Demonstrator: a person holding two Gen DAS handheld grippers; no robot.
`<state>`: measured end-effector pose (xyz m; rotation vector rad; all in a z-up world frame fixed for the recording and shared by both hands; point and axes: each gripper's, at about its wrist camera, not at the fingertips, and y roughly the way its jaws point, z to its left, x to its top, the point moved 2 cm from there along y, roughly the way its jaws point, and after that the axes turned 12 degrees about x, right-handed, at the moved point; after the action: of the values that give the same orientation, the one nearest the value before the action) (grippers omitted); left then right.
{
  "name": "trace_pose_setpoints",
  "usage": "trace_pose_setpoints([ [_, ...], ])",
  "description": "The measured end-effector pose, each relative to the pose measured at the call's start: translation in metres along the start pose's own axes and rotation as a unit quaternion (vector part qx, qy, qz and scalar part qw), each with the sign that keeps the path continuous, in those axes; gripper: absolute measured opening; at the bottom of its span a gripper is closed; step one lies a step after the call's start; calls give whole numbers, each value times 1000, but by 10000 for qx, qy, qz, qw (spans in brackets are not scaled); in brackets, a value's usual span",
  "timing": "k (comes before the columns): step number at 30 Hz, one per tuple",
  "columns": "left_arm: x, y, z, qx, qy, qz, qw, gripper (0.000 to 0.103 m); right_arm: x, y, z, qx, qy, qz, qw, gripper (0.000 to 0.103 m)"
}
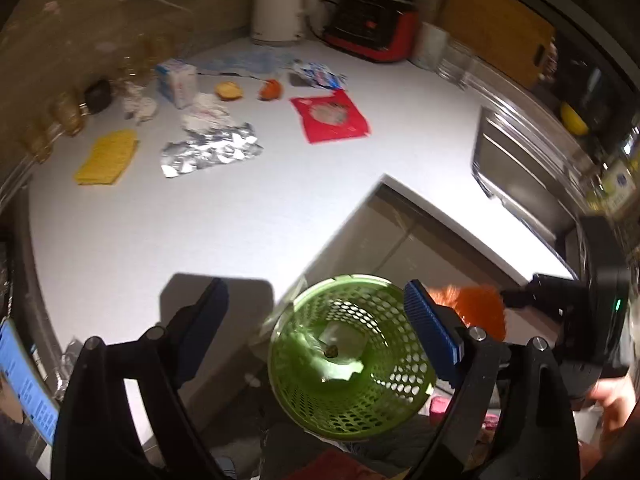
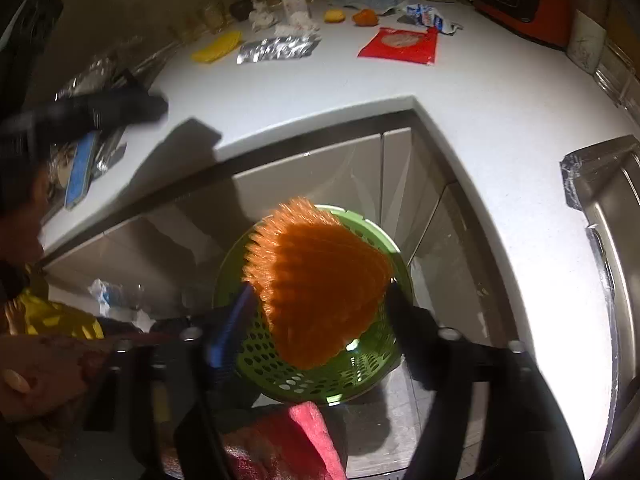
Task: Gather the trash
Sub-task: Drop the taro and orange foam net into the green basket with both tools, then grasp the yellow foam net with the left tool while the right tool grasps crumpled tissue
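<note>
A green perforated bin (image 1: 352, 364) stands on the floor below the white counter's corner; it also shows in the right wrist view (image 2: 304, 372). My right gripper (image 2: 320, 292) is shut on an orange net-like piece (image 2: 316, 284) and holds it right above the bin; the piece also shows in the left wrist view (image 1: 476, 304). My left gripper (image 1: 316, 320) is open and empty above the bin and the counter edge. Trash lies at the back of the counter (image 1: 240, 220): foil (image 1: 208, 152), a red packet (image 1: 330, 116), a yellow cloth (image 1: 106, 158), crumpled paper (image 1: 208, 114), a blue-white wrapper (image 1: 318, 74).
A white kettle (image 1: 280, 0) and a red appliance (image 1: 372, 24) stand at the back wall. A steel sink (image 1: 524, 172) is at the right. Jars (image 1: 60, 120) line the left wall. Grey cabinet fronts (image 2: 320, 176) lie under the counter. A pink cloth (image 2: 296, 440) lies on the floor.
</note>
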<state>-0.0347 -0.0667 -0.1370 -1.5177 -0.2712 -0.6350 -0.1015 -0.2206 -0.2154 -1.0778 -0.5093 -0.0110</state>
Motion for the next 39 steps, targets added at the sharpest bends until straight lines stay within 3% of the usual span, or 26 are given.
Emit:
trace_pose_setpoints([
  [3,7,1,19,150,-383,-15,9992,86,-1,2,-2,76,-59,26,9999,90],
  [10,18,6,51,657,-956,-64,9932,86,24,-8,-8,188,-305,-228,9991,95],
  [20,55,17,109,1290,-1293,-315,9827,86,104,-9,-13,-145,-363,-728,9966,97],
  [29,101,83,181,1409,-1147,-312,9829,86,177,24,5,-359,23,-1057,9937,97],
  [39,129,178,227,1337,-722,234,9881,86,218,69,14,-510,566,-1001,9921,97],
])
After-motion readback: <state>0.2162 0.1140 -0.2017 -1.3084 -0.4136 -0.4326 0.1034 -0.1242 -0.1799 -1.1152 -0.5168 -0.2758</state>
